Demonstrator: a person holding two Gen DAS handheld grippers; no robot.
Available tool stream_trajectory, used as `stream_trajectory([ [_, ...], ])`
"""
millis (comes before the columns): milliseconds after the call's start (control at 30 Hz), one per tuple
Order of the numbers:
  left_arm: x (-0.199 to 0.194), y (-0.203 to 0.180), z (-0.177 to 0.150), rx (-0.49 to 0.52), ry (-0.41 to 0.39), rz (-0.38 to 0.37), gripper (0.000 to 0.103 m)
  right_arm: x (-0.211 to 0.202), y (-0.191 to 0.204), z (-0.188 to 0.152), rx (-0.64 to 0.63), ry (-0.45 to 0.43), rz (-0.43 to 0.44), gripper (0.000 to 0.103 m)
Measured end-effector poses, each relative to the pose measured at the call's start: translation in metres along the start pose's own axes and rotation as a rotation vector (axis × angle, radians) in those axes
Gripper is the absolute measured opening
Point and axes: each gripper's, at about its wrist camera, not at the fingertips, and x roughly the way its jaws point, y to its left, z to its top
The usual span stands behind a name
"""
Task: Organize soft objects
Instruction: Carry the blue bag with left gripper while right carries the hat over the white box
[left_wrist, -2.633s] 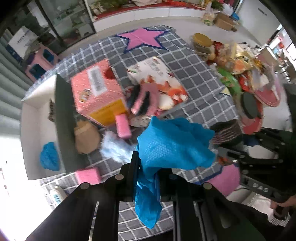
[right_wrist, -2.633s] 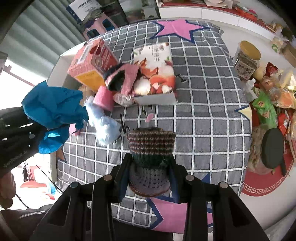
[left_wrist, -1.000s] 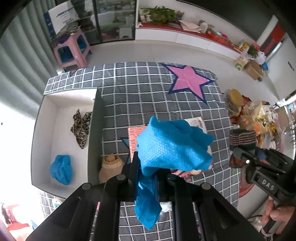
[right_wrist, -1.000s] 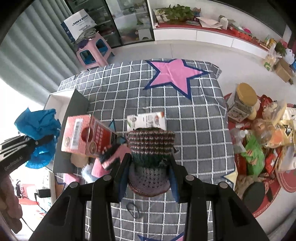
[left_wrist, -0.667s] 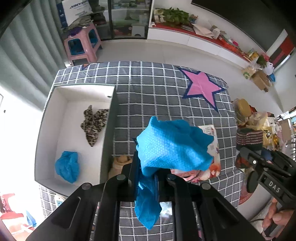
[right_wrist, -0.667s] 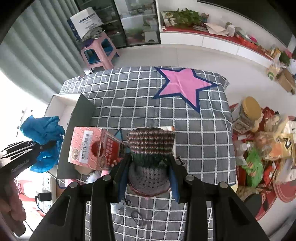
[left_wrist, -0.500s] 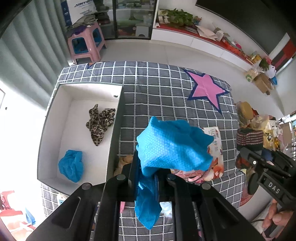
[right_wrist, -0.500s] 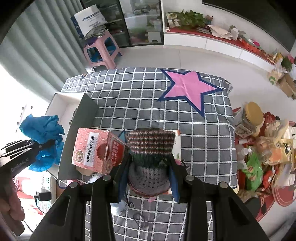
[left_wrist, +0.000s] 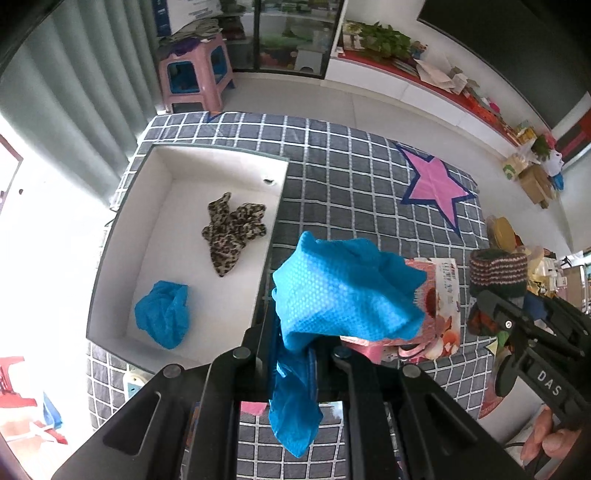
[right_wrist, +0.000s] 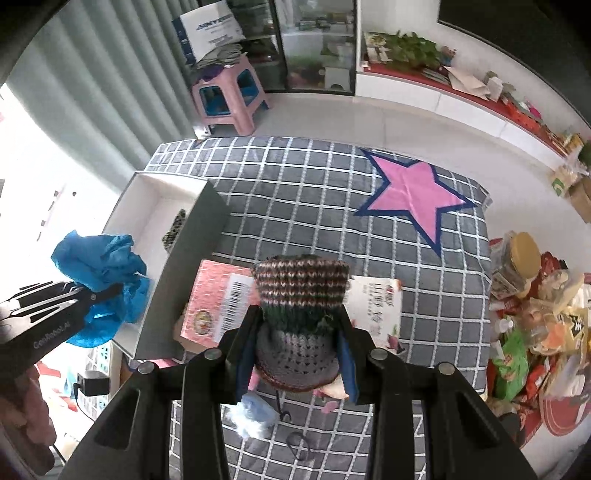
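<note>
Basically: left tool (left_wrist: 291, 354) clamped on blue cloth (left_wrist: 343, 291), up above the tabletop (left_wrist: 351, 192) beside the white box (left_wrist: 162, 258). Right tool (right_wrist: 295, 347) squeezing knit hat (right_wrist: 301, 291), hanging over the pink carton (right_wrist: 218, 302). Leopard scrap (left_wrist: 232, 229) and another blue wad (left_wrist: 162, 314) lying in the box.

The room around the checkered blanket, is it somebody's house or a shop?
Probably a lived-in home, perhaps a living room. There is a pink plastic stool on a tiled floor, a glass-door cabinet by a low shelf with a leafy plant, and snack packets piled beside the blanket.
</note>
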Motion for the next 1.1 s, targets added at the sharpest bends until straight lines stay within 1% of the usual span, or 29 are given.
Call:
stream_trajectory([
  [300, -0.004, 0.031, -0.008, -0.06, -0.001, 0.006, 0.014, 0.005, 0.04, 0.0, -0.071, 0.008, 0.025, 0.039],
  [767, -0.004, 0.077, -0.024, -0.139, 0.008, 0.006, 0.014, 0.014, 0.106, -0.001, -0.222, 0.037, 0.038, 0.039],
  [1100, 0.004, 0.107, -0.038, -0.184, 0.035, 0.004, 0.014, 0.02, 0.152, -0.001, -0.316, 0.056, 0.04, 0.039],
])
